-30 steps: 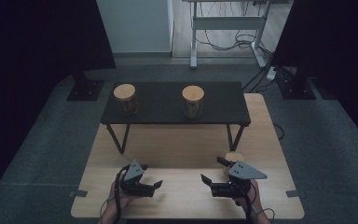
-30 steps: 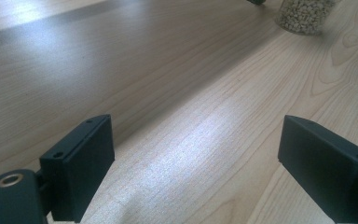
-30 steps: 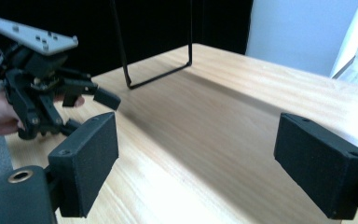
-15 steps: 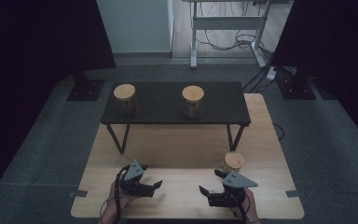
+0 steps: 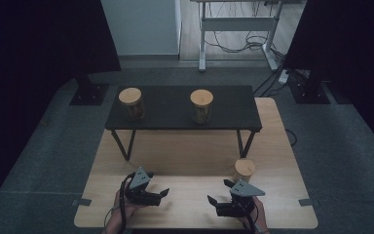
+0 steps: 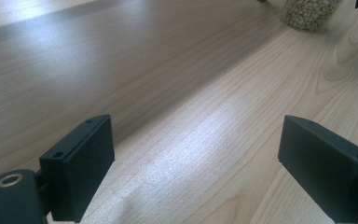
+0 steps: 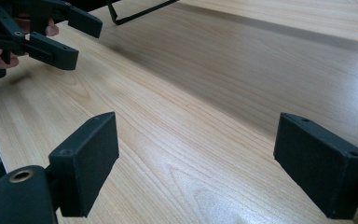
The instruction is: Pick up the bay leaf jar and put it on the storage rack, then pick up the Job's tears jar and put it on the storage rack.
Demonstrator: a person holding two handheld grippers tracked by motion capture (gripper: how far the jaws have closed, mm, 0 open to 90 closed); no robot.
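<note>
Jar [image 5: 244, 170] with a wooden lid stands on the light tabletop [image 5: 185, 151] in the high view, just beside the right claw [image 5: 217, 202] and ahead of it; the left claw [image 5: 159, 194] rests well apart. Two similar jars [image 5: 130, 103] sit on the black shelf [image 5: 224, 109] behind.

Left gripper view: jaws stand wide with nothing between them; the jar's glass base [image 6: 309, 15], apparently filled with pale grains, appears at the far edge.

Right gripper view: jaws stand apart and empty above bare wood.

Handling: rigid, smooth, breakable, probably fairly heavy. Grip the straight wall below the lid.
</note>
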